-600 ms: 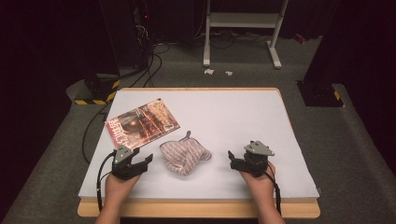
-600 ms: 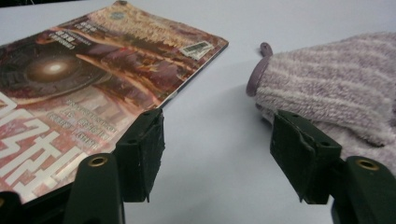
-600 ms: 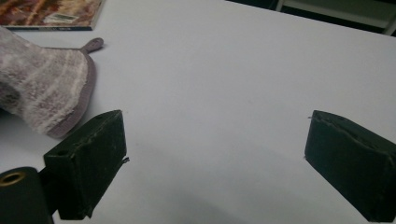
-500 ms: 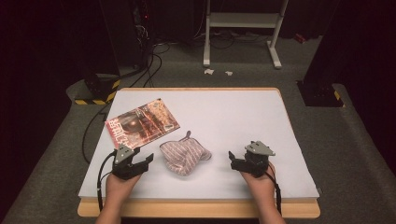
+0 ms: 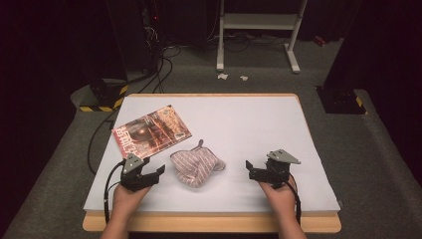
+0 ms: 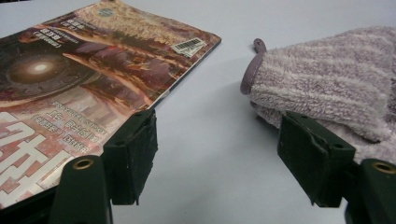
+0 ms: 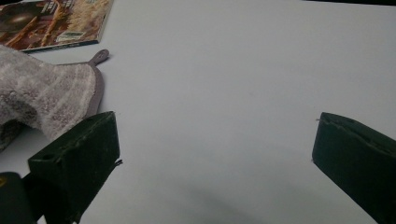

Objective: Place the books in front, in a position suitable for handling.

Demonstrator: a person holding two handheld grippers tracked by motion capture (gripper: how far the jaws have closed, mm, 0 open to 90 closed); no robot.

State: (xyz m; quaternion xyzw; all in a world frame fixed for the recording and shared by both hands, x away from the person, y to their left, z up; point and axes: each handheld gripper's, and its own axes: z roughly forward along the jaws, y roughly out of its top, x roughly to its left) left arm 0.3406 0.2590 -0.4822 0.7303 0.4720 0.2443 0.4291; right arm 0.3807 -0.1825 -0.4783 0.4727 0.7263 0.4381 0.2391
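A crumpled pink-and-white striped towel (image 5: 196, 167) with a hanging loop lies near the front middle of the white table (image 5: 249, 124). Just left of it, my left gripper (image 5: 157, 172) rests on the table, open. In the left gripper view the bare table lies between the jaws (image 6: 217, 158), with the towel (image 6: 327, 79) beyond the right jaw and a magazine (image 6: 70, 84) beyond the left. My right gripper (image 5: 250, 168) sits to the towel's right, pointing towards it. Its jaws stand wide open (image 7: 215, 149) over bare table, the towel (image 7: 42, 100) beside the left jaw.
The red-brown magazine (image 5: 152, 131) lies flat at the table's left, behind the left gripper, and its corner (image 7: 51, 21) shows in the right gripper view. Cables run off the table's left edge. A white metal stand (image 5: 259, 30) is on the floor beyond the table.
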